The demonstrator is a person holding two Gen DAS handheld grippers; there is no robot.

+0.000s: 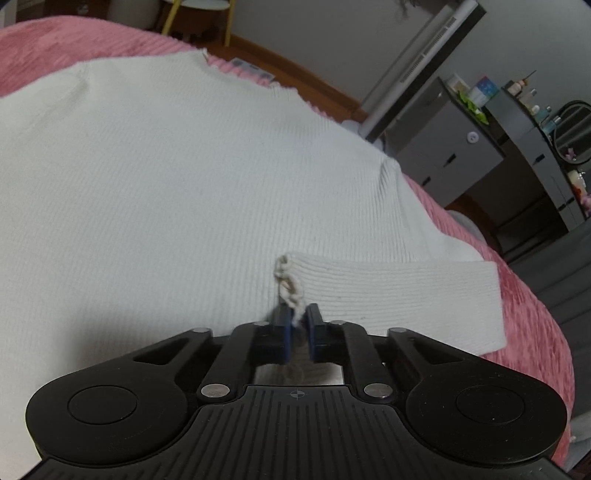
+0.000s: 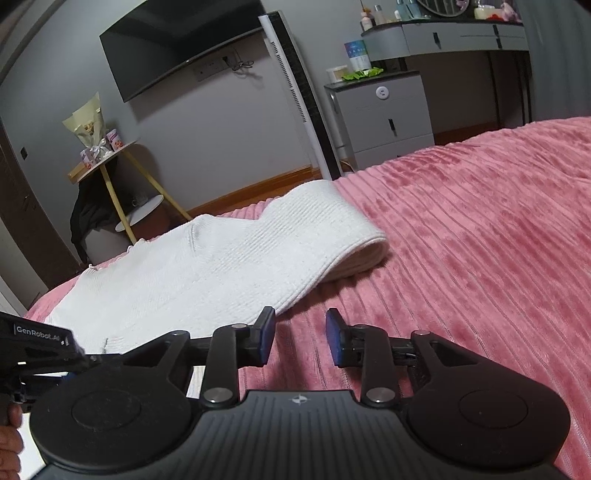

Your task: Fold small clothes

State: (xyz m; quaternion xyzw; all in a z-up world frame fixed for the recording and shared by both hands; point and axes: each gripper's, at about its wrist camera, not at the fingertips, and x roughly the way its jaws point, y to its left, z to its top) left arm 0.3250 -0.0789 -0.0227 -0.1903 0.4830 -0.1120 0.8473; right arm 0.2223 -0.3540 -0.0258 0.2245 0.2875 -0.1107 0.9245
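A white ribbed knit top [image 1: 177,177] lies spread on a pink ribbed blanket [image 1: 532,295]. One sleeve [image 1: 399,295] is folded across the body. My left gripper [image 1: 298,317] is shut on the frilly cuff [image 1: 290,284] of that sleeve, just above the top. In the right wrist view the top [image 2: 207,273] lies to the left with a folded edge [image 2: 354,251] facing me. My right gripper [image 2: 300,326] is open and empty, low over the blanket [image 2: 480,240], its left fingertip at the top's near edge. The left gripper's body [image 2: 40,347] shows at the far left.
Beyond the bed's edge stand a grey drawer cabinet [image 2: 384,114], a grey dressing table [image 2: 458,33] with bottles, a white tower unit [image 2: 295,92], a wall television [image 2: 177,44] and a small yellow-legged side table [image 2: 107,162].
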